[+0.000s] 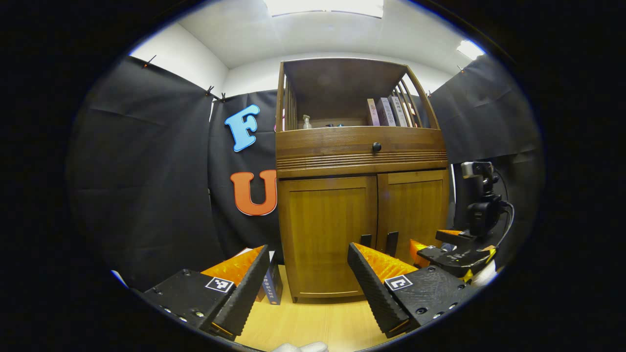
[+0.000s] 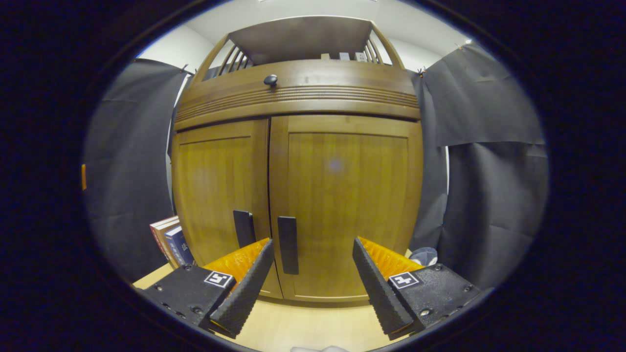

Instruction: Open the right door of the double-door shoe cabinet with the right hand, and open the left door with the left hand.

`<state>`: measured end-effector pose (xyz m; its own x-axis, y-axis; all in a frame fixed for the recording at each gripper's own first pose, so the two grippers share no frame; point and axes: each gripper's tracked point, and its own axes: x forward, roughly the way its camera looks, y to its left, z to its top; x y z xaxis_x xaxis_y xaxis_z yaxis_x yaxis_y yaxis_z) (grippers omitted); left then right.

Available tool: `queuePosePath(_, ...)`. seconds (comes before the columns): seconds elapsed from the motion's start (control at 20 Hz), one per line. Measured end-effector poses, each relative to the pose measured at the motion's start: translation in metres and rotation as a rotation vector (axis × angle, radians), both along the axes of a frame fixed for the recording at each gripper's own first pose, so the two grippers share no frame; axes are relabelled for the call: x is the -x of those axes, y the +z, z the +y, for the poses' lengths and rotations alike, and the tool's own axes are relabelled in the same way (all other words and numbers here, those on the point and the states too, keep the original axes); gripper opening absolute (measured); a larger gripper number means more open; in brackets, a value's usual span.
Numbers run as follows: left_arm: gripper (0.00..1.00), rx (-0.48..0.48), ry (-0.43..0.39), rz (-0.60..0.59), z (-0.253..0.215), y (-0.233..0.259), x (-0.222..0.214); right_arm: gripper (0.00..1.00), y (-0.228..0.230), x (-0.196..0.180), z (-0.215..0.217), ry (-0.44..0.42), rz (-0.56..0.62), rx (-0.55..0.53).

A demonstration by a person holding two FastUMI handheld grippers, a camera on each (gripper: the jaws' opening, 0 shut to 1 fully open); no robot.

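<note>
A brown wooden shoe cabinet (image 1: 362,161) stands ahead with both doors closed. In the left gripper view its left door (image 1: 325,230) and right door (image 1: 413,210) meet at two dark vertical handles (image 1: 366,240). My left gripper (image 1: 308,281) is open, some way in front of the left door. The right gripper (image 1: 455,254) shows farther off at the right, near the right door. In the right gripper view the right door (image 2: 342,195) is close, its dark handle (image 2: 288,244) just inside my open right gripper (image 2: 313,276), nearer its left finger and not touched. The left door's handle (image 2: 244,228) is beside it.
The cabinet has a drawer with a round dark knob (image 1: 376,146) and an open top shelf with books (image 1: 386,111) and a small bottle (image 1: 306,121). Books (image 2: 168,242) stand on the wooden floor (image 1: 313,322) against the cabinet's left side. Black cloth walls both sides.
</note>
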<state>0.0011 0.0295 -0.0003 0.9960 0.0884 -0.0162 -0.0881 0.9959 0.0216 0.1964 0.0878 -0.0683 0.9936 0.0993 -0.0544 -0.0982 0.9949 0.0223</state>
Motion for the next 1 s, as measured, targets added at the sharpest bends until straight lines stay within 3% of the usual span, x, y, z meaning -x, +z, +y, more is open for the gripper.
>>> queuePosePath(0.4, 0.96, -0.020, 0.080, 0.028, 0.038, -0.001, 0.013, 0.95, -0.032, -0.076, 0.041, 0.016, 0.079, -0.003)
queuePosePath(0.85, 0.96, -0.012, 0.140, 0.046, 0.069, -0.003, 0.017, 0.57, -0.048, -0.093, 0.054, 0.001, 0.142, -0.014)
queuePosePath(1.0, 0.96, -0.008, 0.145, 0.045, 0.074, -0.003, 0.017, 0.50, -0.052, -0.099, 0.052, -0.005, 0.131, -0.015)
